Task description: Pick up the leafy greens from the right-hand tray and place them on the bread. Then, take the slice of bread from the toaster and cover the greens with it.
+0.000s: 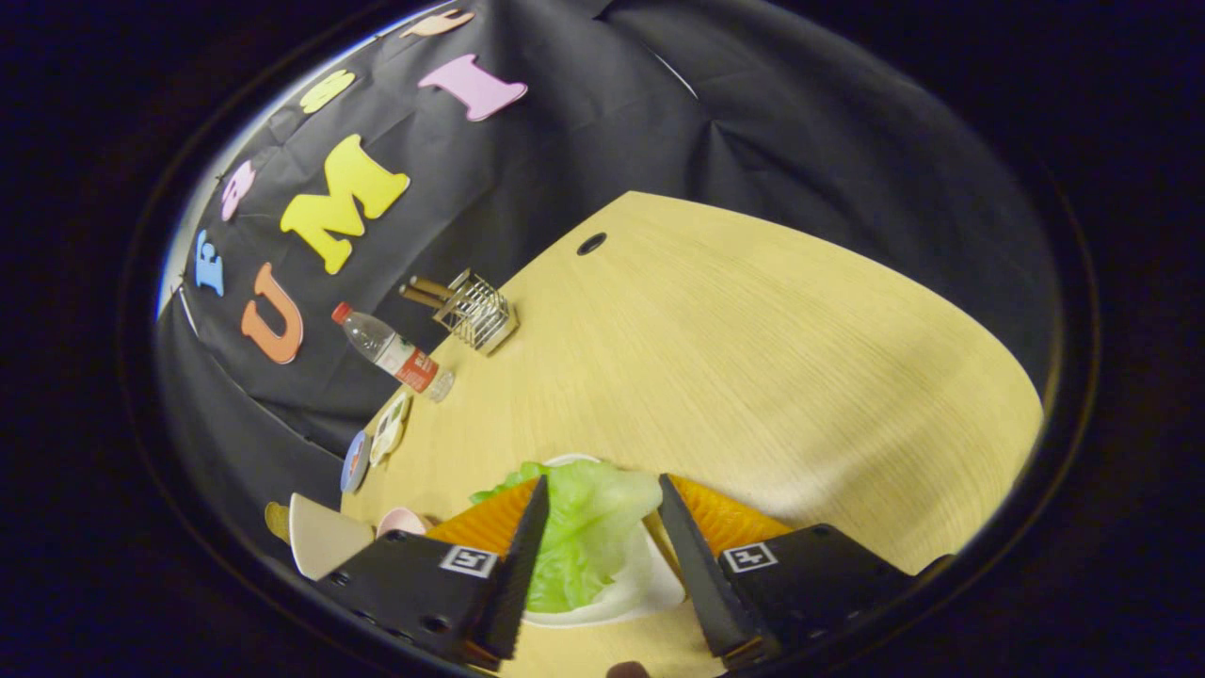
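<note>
Leafy greens (pixel 588 532): one pale green lettuce leaf, ruffled at its far edge, lying on a white tray (pixel 650 589); it sits between the two fingers, at 12 o'clock from the gripper's base.
Tray: shallow, white, resting on the wooden table (pixel 753 358); its rim shows at the near side of the leaf and again at the far side.
Handling, judged: light, soft and limp; likely to fold or tear under a hard squeeze, and possibly slick. It will droop once lifted.
Where to hold, judged: the thicker middle of the leaf, where it heaps up, rather than the thin frilled edge.
Gripper (pixel 598 527): fingers spread wide, one on either side of the leaf; the left finger's inner edge lies over the leaf's side, the right one stands apart from it. Nothing is pinched yet.
Pose: gripper tilted down toward the table and rolled, so the tabletop runs off slantwise; fingers point at the tray from close above.
Task stage, judged: poised for the first pick; bread and toaster are not to be made out here.
Bottle (pixel 391 351): clear plastic, red cap and label, at 10 o'clock from the tray, by the wall.
Wire holder (pixel 475 309): metal rack with brown sticks, at 11 o'clock, beside the bottle.
Small dishes (pixel 372 443): stacked near the table's edge at 9 o'clock, too small to identify.
</note>
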### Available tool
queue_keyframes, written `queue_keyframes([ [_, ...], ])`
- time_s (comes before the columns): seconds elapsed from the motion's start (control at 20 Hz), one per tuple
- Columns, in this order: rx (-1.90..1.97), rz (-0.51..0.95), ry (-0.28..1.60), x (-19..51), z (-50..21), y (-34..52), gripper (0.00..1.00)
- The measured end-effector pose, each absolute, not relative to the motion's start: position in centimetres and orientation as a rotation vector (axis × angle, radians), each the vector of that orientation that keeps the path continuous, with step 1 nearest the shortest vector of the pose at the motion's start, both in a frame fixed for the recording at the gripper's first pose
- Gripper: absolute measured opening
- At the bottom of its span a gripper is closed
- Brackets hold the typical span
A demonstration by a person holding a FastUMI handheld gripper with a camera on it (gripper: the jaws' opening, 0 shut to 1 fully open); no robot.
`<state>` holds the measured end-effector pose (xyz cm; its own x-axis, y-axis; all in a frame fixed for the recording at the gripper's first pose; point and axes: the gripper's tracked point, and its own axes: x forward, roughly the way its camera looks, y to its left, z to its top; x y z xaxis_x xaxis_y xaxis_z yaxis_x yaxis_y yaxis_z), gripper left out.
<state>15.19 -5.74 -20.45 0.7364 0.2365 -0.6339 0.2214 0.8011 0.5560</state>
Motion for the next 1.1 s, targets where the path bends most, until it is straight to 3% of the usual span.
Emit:
queue_keyframes([
  [0.05,0.664,0.014,0.759,15.2,-20.2,-5.6,0.67],
  [0.25,0.661,0.005,0.764,15.5,-20.2,-6.2,0.07],
  [0.3,0.648,0.006,0.762,15.2,-20.4,-5.9,0.03],
  [1.1,0.56,0.154,0.476,11.1,-5.5,0.9,0.0],
])
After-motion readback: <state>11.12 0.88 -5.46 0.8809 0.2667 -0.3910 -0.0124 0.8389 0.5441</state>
